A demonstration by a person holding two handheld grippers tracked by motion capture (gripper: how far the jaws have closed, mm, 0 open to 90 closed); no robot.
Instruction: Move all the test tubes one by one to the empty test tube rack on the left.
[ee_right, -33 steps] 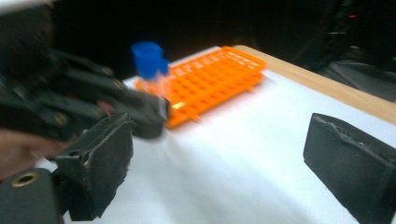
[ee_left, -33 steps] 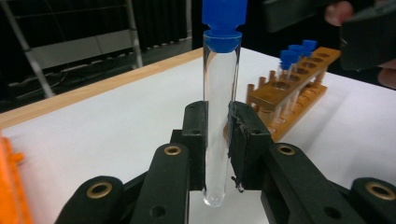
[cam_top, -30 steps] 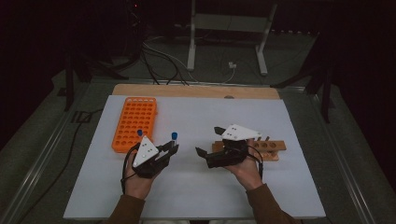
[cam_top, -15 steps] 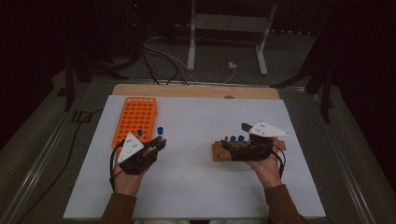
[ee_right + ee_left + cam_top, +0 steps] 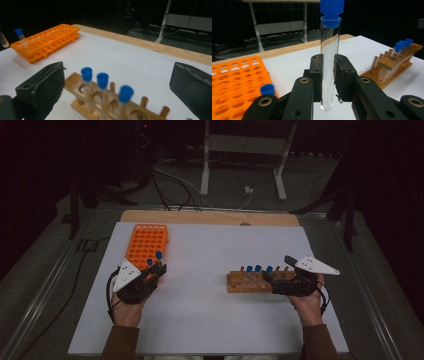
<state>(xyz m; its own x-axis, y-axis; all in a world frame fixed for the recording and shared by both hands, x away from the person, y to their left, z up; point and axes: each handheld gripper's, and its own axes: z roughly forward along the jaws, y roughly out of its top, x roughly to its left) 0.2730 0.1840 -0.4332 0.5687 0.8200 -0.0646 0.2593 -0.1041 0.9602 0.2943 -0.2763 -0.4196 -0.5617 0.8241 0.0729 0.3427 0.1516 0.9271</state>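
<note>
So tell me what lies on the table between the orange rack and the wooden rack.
Nothing: in the high view the white table is bare between the orange rack and the wooden rack.

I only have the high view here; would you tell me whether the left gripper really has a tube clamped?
Observer: Yes, the left gripper is shut on a clear tube with a blue cap, held upright.
Operator: Thank you. Is the right gripper holding anything?
Observer: No, the right gripper is open, its pads standing wide on either side of the wooden rack.
Operator: How many capped tubes does that rack hold?
Observer: Three blue-capped tubes stand in it.
</note>
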